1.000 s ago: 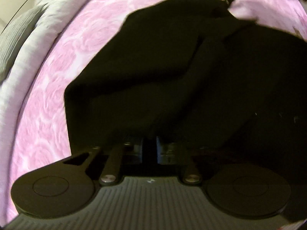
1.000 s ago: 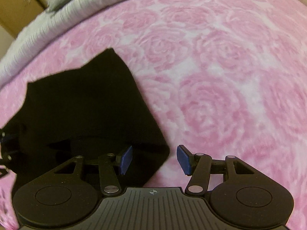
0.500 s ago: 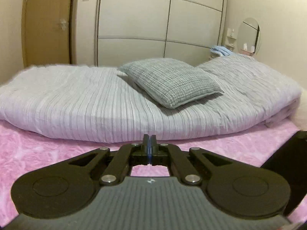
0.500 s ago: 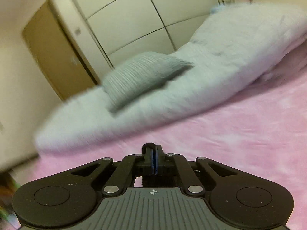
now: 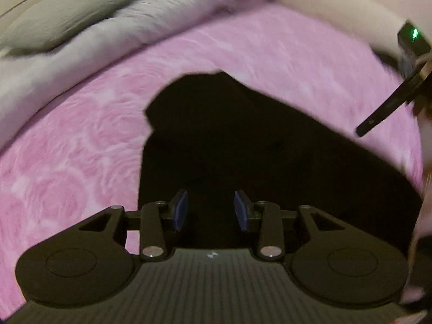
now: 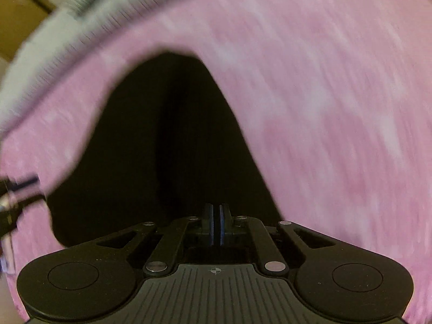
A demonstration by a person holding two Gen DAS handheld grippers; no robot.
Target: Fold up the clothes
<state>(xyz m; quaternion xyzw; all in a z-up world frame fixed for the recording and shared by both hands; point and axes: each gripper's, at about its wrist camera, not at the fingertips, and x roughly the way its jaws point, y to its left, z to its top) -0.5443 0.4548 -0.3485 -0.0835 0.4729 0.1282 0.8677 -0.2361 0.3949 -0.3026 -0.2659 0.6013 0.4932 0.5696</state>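
Black garment (image 5: 243,148) edged by open pink blanket (image 5: 81,148); left tool (image 5: 211,210) opening, empty, right tool (image 6: 216,225) closed.

Both views: tilted down from the far bedding half a second ago, onto the black garment (image 5: 243,145) on the pink blanket (image 5: 81,162).
Left gripper (image 5: 211,210): jaws, closed then, opening above the garment.
Right gripper (image 6: 216,225): jaws, apart a second ago, closed.

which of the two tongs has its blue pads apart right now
The left tongs: their blue pads stand apart and are opening, nothing pressed between them, over the black garment. The right tongs have their pads together.
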